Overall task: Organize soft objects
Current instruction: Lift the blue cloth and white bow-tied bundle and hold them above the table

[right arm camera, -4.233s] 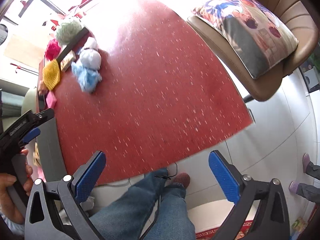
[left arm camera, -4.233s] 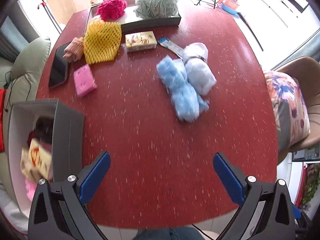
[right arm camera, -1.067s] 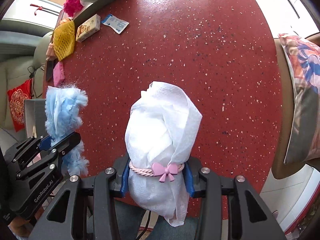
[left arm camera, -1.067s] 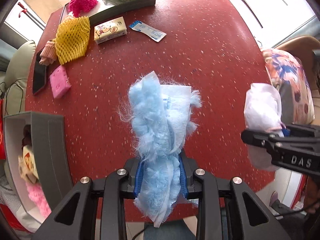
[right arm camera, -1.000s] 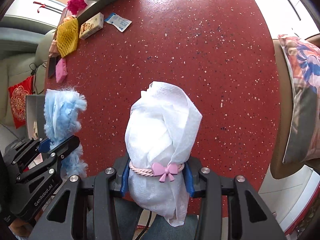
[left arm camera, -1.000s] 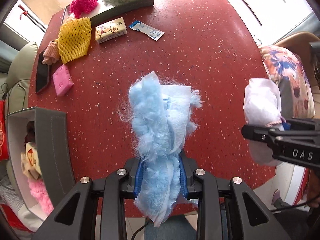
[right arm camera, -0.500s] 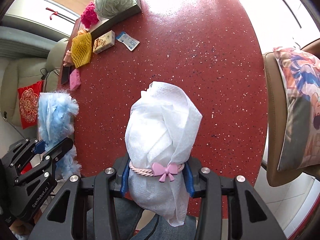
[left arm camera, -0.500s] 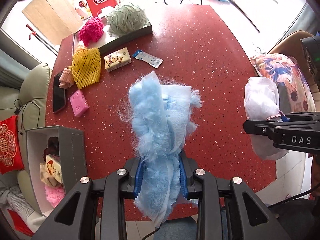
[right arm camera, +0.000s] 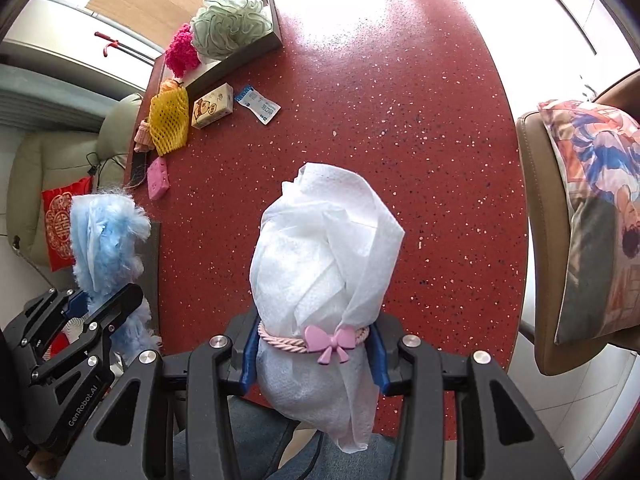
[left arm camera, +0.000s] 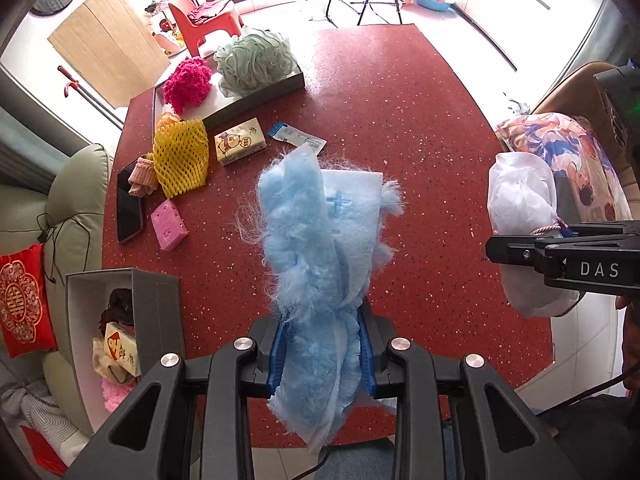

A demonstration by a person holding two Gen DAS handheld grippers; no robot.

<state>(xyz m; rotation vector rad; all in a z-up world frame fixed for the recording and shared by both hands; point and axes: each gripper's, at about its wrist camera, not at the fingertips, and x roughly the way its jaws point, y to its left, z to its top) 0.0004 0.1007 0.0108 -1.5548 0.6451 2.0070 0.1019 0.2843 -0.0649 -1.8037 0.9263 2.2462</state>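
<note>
Blue fluff fills the centre of the left view: my left tool (left arm camera: 322, 350) is clamped low on the duster (left arm camera: 316, 248), light and squashy

Right view, centre: my right tool (right arm camera: 314, 354) pinches the white bundle (right arm camera: 324, 256) at its cord, likely the firmest hold

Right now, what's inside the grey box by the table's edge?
The grey box holds a yellow tissue pack, something pink and fluffy and a dark item. Its wall hides whatever lies deeper.

A home living room: a red speckled table (left arm camera: 400, 120) with a green sofa (left arm camera: 76, 200) at nine o'clock, a cushioned chair (right arm camera: 580, 200) at three, balcony glass at twelve
</note>
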